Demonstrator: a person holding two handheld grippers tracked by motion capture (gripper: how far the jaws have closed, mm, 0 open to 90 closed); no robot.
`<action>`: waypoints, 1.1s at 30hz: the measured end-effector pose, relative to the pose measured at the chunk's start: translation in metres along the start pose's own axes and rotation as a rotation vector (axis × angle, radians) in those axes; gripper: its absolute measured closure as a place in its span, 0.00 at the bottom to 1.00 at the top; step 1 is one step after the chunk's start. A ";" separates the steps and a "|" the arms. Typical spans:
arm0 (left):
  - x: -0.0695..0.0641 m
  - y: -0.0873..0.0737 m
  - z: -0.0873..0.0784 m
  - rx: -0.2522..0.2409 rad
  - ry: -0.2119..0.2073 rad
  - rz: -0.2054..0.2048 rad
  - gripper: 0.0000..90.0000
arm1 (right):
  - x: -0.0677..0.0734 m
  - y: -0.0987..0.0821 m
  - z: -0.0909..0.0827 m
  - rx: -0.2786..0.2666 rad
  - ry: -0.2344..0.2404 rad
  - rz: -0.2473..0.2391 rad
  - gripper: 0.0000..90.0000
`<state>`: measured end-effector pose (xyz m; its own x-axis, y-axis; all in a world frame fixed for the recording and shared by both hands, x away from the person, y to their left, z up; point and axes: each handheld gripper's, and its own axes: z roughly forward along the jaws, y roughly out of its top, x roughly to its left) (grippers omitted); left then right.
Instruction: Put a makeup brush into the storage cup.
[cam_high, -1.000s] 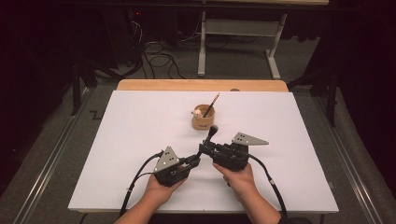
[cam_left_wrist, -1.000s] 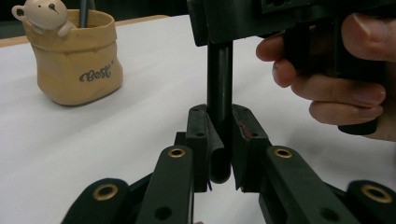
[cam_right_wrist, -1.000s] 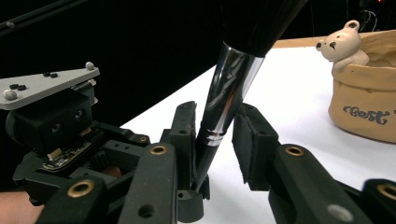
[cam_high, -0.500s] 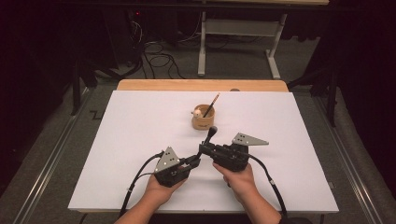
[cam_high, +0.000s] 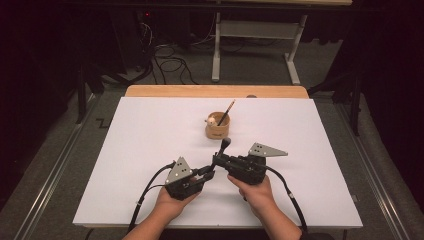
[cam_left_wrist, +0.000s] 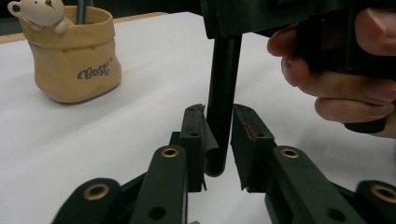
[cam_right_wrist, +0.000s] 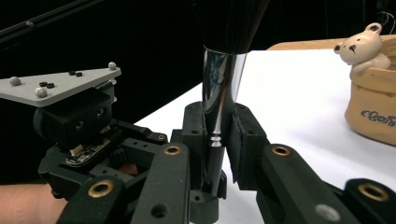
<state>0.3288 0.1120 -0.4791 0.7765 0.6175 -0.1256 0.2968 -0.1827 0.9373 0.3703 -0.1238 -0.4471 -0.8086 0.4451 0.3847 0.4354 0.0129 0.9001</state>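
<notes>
While the right gripper (cam_high: 218, 161) clamps its jaws on the chrome ferrule of a makeup brush (cam_right_wrist: 219, 88), holding it upright with the black bristles at the top, the left gripper (cam_left_wrist: 218, 140) has its jaws set around the lower end of the brush's black handle; a sliver of gap shows on each side in the left gripper view, so the jaws look not quite closed on it (whether the pads already touch the handle cannot be told for sure). On the high view both grippers meet near the white table's (cam_high: 125, 150) 6 o'clock edge, with the tan cup (cam_high: 217, 127), which carries a small bear figure (cam_left_wrist: 43, 11) and a pencil (cam_high: 226, 112), standing toward 12 o'clock from them. The main risk is a handover slip: if the right jaws let go before the left ones bite, the slim, smooth handle can drop through and roll across the table. A skewed squeeze near the rounded tip may also pivot the brush sideways, and any sweep toward 12 o'clock could knock the cup, which looks light enough to tip.
</notes>
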 end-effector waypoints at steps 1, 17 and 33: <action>0.000 0.000 0.000 0.002 0.004 0.001 0.77 | 0.000 0.000 0.000 -0.001 -0.001 0.000 0.88; 0.009 0.007 -0.014 0.024 0.059 0.008 0.49 | -0.003 0.005 -0.014 -0.035 -0.051 -0.046 0.88; 0.031 -0.002 -0.050 0.039 0.112 -0.032 0.42 | -0.007 0.006 -0.019 -0.032 -0.087 -0.070 0.88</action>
<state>0.3245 0.1694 -0.4684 0.6998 0.7049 -0.1156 0.3435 -0.1901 0.9197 0.3707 -0.1440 -0.4408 -0.7984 0.5202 0.3032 0.3653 0.0182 0.9307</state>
